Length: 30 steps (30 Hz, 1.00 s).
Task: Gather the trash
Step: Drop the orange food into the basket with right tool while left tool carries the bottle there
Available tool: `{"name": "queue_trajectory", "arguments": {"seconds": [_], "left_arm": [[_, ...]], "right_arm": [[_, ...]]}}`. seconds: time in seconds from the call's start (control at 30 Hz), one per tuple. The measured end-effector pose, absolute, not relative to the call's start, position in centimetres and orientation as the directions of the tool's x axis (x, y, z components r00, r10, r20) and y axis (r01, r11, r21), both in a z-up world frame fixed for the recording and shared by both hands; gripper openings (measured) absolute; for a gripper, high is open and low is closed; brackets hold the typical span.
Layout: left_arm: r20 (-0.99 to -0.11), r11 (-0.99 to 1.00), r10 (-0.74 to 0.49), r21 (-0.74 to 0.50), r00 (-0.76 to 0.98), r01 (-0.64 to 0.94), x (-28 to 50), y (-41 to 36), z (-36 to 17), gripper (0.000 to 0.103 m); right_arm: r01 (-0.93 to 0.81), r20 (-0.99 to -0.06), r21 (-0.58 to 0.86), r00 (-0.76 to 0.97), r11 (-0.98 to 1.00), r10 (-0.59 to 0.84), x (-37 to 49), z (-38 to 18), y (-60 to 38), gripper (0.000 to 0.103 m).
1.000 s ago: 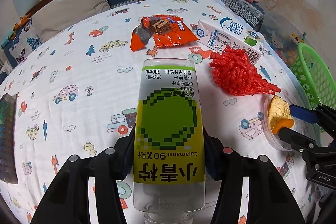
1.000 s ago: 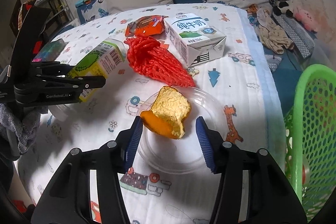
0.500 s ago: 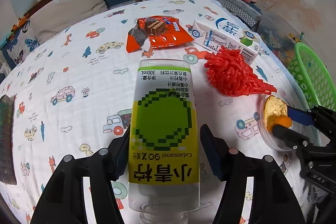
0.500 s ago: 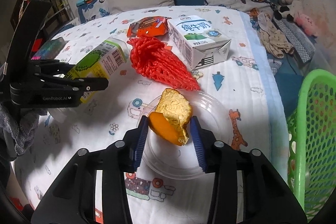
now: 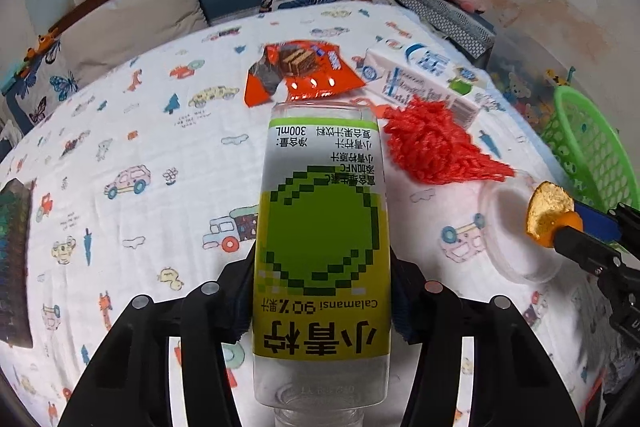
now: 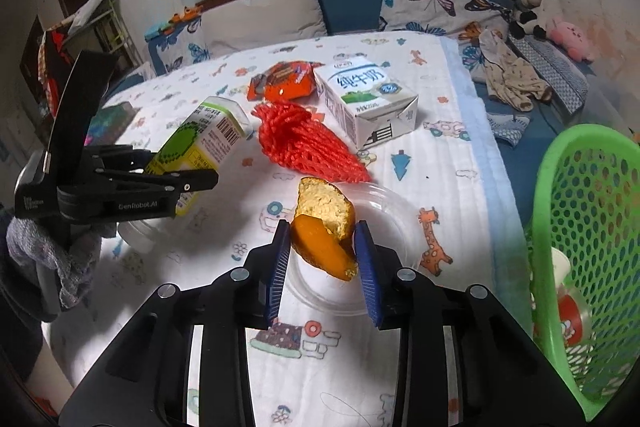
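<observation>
My left gripper (image 5: 320, 283) is shut on an empty clear juice bottle (image 5: 320, 227) with a green and yellow label, held above the patterned tablecloth; the bottle also shows in the right wrist view (image 6: 200, 143). My right gripper (image 6: 323, 247) is shut on a piece of orange peel (image 6: 324, 227) and holds it just above a clear plastic lid (image 6: 384, 227). The peel also shows in the left wrist view (image 5: 548, 211), above the lid (image 5: 508, 223). A green trash basket (image 6: 592, 227) stands to the right, with some trash inside.
On the table lie a red foam fruit net (image 6: 304, 143), a white milk carton (image 6: 368, 103) and an orange snack wrapper (image 6: 284, 79). A dark patterned object (image 5: 14, 259) lies at the left edge. Cushions and soft toys (image 6: 532, 7) line the back.
My right gripper has closed on the orange peel and lifted it off the clear lid. My left gripper has tightened on the juice bottle and raised it slightly.
</observation>
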<state>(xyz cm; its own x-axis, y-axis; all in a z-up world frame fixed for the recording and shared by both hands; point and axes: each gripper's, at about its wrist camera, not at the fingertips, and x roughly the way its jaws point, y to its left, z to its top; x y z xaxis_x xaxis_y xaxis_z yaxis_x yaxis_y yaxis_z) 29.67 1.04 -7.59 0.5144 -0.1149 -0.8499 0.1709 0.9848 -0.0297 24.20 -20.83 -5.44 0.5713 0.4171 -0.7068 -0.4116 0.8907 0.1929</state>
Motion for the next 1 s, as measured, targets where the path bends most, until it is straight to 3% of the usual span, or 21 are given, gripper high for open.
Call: {"name": "queue_trajectory", "arguments": {"seconds": [0.37, 1.0], "left_arm": [[-0.814, 0.976, -0.166, -0.056, 0.556, 0.209, 26.2, 0.5, -3.3, 0.052], [-0.746, 0.897, -0.352, -0.095, 0.566, 0.432, 25.0, -12.5, 1.9, 0.052]], "right_arm": [[-0.345, -0.664, 0.206, 0.638, 0.916, 0.390, 22.4, -2.6, -24.6, 0.034], [0.021, -0.708, 0.140, 0.701, 0.990, 0.085, 21.5, -4.1, -41.2, 0.036]]}}
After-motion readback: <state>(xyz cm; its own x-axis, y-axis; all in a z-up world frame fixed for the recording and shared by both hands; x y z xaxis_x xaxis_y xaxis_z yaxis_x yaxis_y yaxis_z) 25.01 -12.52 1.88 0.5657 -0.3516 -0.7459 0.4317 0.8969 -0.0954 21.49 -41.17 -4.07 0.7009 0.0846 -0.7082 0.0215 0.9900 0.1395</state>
